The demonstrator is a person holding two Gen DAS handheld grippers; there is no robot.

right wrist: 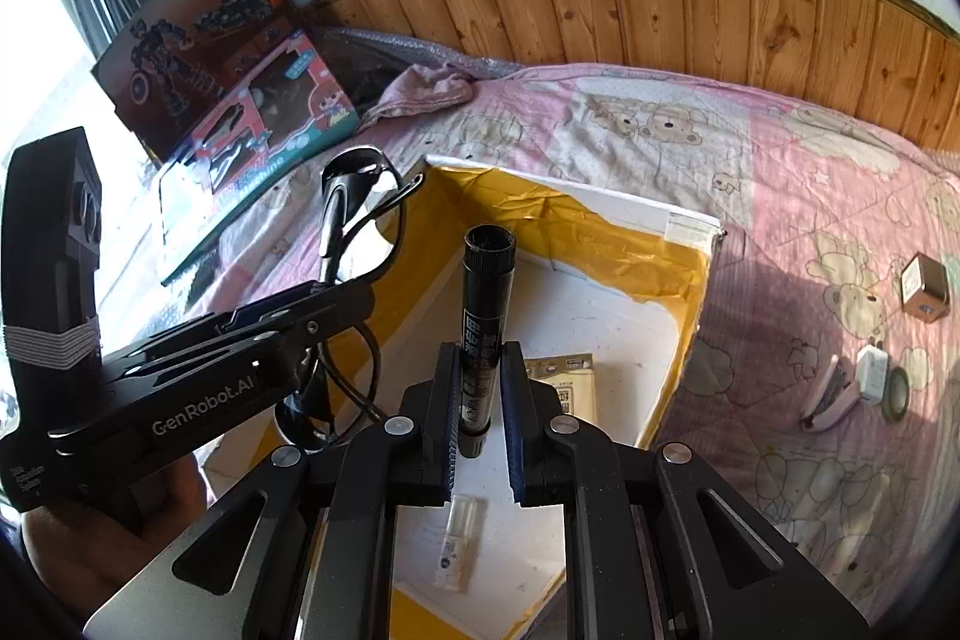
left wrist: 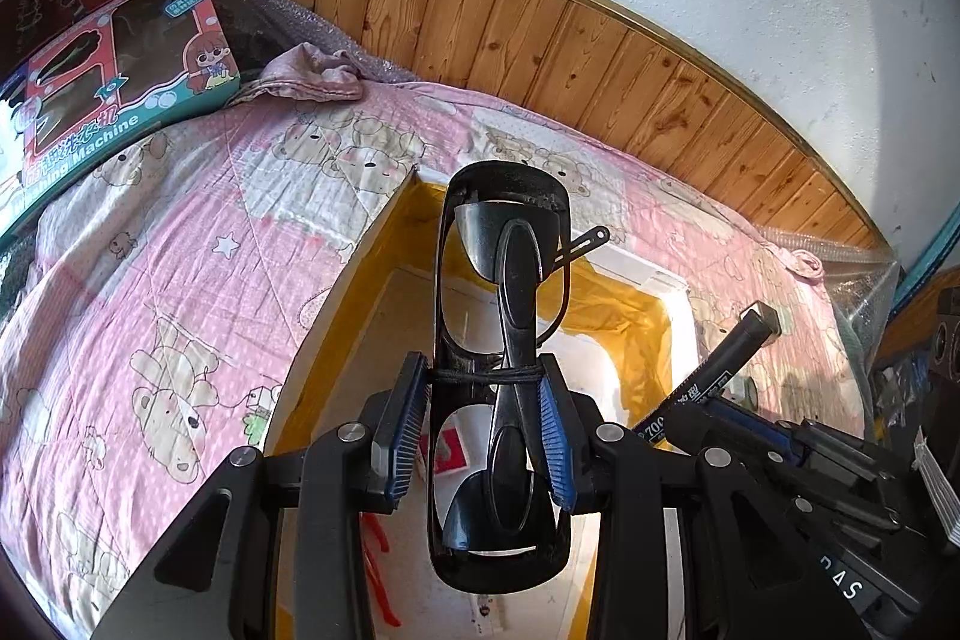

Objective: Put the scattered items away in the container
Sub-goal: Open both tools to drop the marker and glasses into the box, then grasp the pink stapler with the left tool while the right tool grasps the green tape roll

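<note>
While both loads hang above it, the pink bear-print quilted bed (right wrist: 780, 172) carries the open white cardboard box lined with yellow tape (right wrist: 690, 280), already holding a few small packets. The left hand-held gripper (left wrist: 486, 400) is clamped on black-framed folded sunglasses (left wrist: 501, 340), held upright over the box interior. The right hand-held gripper (right wrist: 480, 382) is clamped on a black cylindrical marker pen (right wrist: 483, 322), also over the box. To release cleanly, I would lower each close to the box floor, clear of the walls, then part the fingers one side first. A small brown cube (right wrist: 924, 286), white charger (right wrist: 870, 373) and pale stapler (right wrist: 831, 397) lie on the quilt, well apart from the box.
</note>
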